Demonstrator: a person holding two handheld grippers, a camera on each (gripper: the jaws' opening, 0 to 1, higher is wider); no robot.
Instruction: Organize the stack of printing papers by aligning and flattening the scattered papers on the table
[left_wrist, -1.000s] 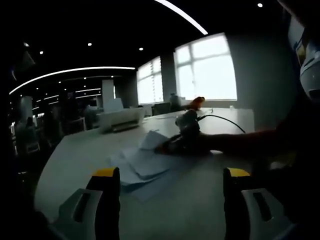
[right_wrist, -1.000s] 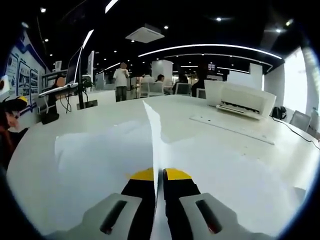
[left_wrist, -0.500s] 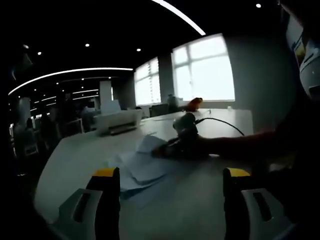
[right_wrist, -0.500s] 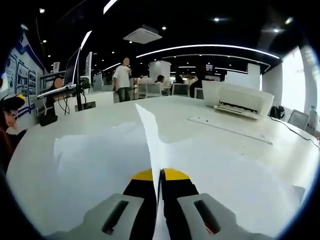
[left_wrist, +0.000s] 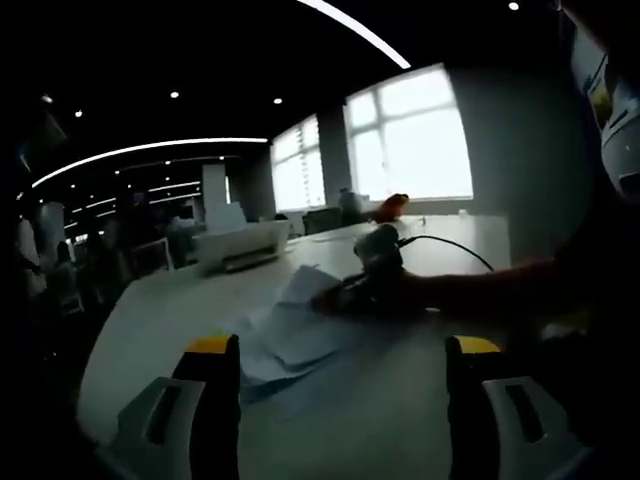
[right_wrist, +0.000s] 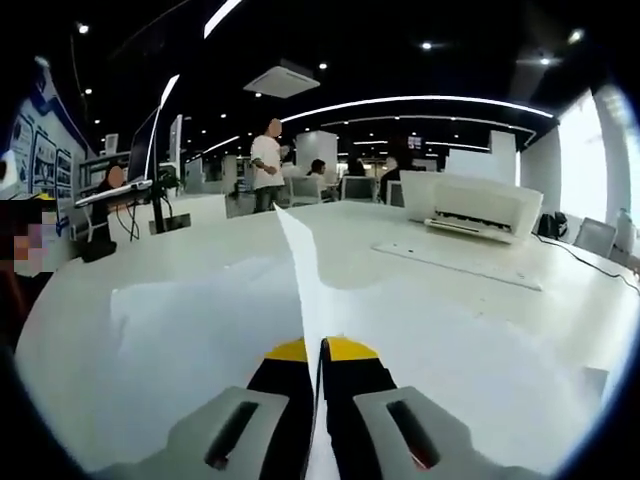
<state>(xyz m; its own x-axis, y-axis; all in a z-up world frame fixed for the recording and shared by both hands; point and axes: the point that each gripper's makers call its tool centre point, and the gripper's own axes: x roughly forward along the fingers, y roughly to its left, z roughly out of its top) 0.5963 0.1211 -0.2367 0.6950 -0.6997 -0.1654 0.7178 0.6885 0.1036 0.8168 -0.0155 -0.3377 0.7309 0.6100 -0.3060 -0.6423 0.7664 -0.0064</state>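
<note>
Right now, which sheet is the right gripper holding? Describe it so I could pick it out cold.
Start at the white printer on the white table, then come to the scattered papers in front of it. The held sheet is pinched between the right gripper fingers and stands up on edge, while the others lie flat.

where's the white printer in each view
Left gripper view: the white boxy printer sits left of centre at the table's far edge, beyond the scattered white papers.
Right gripper view: upper right, behind the held white sheet.
Shared landmark: the white table.
</note>
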